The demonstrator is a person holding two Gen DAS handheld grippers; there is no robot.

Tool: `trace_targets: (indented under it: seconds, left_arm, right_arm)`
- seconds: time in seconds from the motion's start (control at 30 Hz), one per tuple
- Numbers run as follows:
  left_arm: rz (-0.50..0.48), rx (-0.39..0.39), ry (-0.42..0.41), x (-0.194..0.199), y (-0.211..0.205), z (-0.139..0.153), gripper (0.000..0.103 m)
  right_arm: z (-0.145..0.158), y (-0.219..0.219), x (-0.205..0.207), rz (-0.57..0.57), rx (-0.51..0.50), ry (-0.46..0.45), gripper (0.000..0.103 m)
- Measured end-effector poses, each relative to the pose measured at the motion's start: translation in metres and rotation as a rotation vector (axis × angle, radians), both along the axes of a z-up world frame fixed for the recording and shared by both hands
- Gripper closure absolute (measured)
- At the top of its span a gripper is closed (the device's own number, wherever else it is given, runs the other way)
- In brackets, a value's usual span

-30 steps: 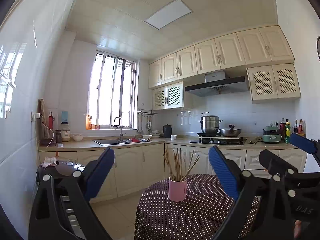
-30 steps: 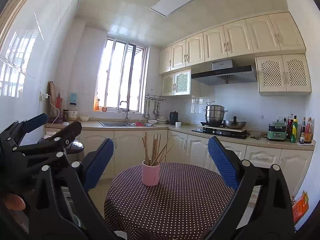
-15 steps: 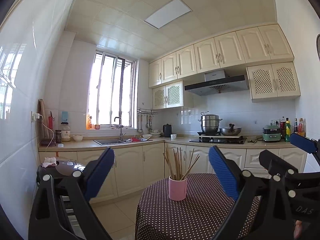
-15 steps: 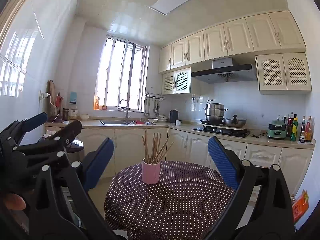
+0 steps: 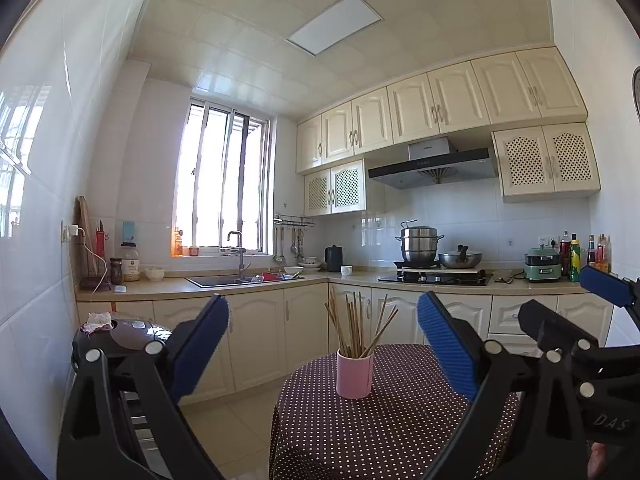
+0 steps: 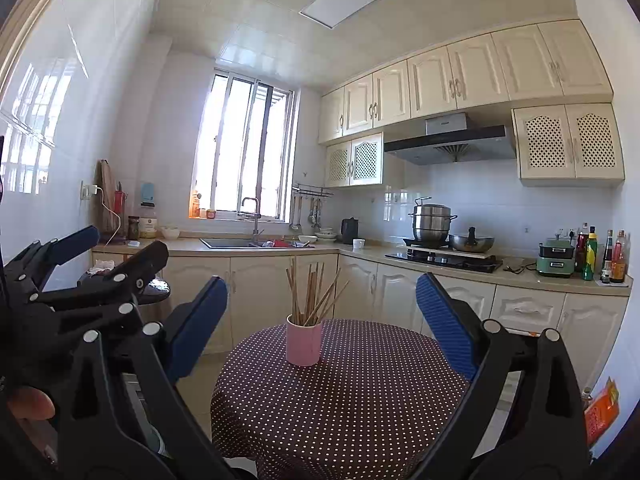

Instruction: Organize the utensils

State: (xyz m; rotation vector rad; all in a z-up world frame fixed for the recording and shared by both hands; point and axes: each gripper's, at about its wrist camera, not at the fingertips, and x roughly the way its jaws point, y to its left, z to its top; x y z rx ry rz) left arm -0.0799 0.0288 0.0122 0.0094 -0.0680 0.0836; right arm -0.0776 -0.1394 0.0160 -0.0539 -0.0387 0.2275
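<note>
Nothing shifts from the earlier frames: left gripper [image 5: 322, 346] and right gripper [image 6: 320, 326] hover with jaws apart, empty. Between them, one pink cup [image 6: 303, 339] stands near the far edge of the dotted counter [image 6: 360, 400], holding roughly ten chopsticks [image 6: 314, 294], already gathered.

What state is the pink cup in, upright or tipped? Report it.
Upright. The pink cup stands on its base on the dotted tablecloth, its mouth facing up, with the chopsticks fanning out of the top.
</note>
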Motion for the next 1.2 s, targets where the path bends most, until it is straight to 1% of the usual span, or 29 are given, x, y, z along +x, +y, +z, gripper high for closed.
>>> trace_targets:
  seconds: [0.9,1.2]
  left_arm:
    - [0.003,0.009,0.007,0.0024,-0.0017,-0.0066,0.009]
    - [0.005,0.013,0.029,0.0091,-0.0015,-0.0086,0.009]
  right_arm:
    - [-0.0049,0.0063,0.0001,0.0,0.003,0.012,0.009]
    - [-0.0085,0.0097,0.0045,-0.002,0.001,0.021,0.009]
